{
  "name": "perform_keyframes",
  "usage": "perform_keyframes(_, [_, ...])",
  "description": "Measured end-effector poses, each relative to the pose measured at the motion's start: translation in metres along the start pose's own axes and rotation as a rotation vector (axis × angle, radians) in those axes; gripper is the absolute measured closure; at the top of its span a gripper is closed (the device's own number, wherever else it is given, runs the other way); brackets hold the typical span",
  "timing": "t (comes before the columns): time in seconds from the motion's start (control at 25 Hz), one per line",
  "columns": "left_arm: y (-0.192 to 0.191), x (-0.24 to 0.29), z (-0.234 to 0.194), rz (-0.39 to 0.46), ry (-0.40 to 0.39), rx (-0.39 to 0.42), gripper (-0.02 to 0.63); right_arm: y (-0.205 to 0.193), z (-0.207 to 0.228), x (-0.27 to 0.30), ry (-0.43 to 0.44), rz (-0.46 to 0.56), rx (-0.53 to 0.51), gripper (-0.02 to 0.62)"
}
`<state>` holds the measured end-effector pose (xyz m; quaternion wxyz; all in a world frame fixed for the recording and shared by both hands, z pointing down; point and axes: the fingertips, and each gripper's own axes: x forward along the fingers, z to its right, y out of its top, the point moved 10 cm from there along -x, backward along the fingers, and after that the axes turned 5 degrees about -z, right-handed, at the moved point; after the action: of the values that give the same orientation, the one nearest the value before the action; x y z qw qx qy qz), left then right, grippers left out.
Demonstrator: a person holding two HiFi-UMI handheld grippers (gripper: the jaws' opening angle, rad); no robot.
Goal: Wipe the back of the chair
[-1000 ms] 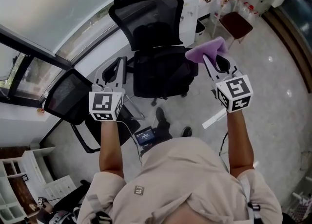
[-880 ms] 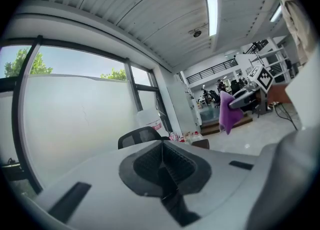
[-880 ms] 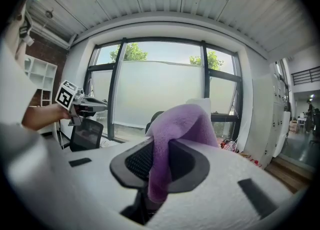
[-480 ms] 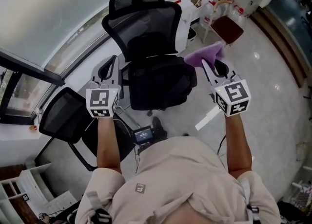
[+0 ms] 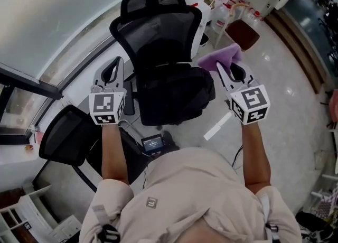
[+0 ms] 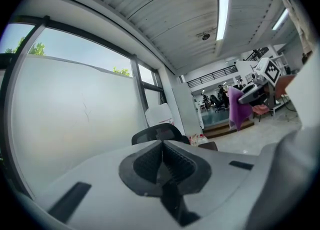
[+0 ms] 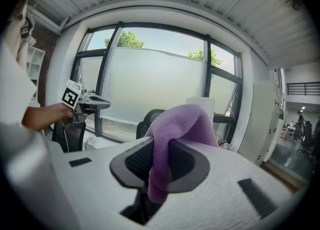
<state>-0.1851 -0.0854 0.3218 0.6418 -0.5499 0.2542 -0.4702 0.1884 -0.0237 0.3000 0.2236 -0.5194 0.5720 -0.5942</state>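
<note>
Overhead, black mesh office chair point(image 5: 158, 33) standing at the floor's window-side edge, right gripper point(image 5: 226, 68) clamped on a purple cloth point(image 5: 219, 57) near the backrest, left gripper point(image 5: 113, 70) clenched empty at its other side.

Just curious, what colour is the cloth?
The cloth is purple, clearest in the right gripper view.
</note>
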Motion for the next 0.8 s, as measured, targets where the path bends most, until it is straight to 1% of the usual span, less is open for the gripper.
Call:
perform_keyframes(0.24, [-0.009,0.01,-0.042,0.038,0.011,-0.028,0.597,0.022,-0.016,0.028,-0.019,-0.018,-0.038,0.545])
perform_keyframes(0.4, [-0.011,0.014,-0.06,0.054,0.017,-0.049,0.597,0.04,-0.019,0.046,-0.015,-0.022,-0.073,0.545])
perform_keyframes(0.56, [-0.012,0.019,-0.065,0.06,0.015,-0.047,0.597,0.051,-0.015,0.066,-0.003,-0.019,-0.094,0.545])
perform_keyframes(0.68, [-0.014,0.022,-0.064,0.05,0.019,-0.033,0.597,0.051,-0.012,0.082,0.016,-0.012,-0.092,0.545])
perform_keyframes(0.8, [-0.019,0.022,-0.065,0.04,0.039,-0.014,0.597,0.049,-0.011,0.098,0.039,-0.007,-0.084,0.545])
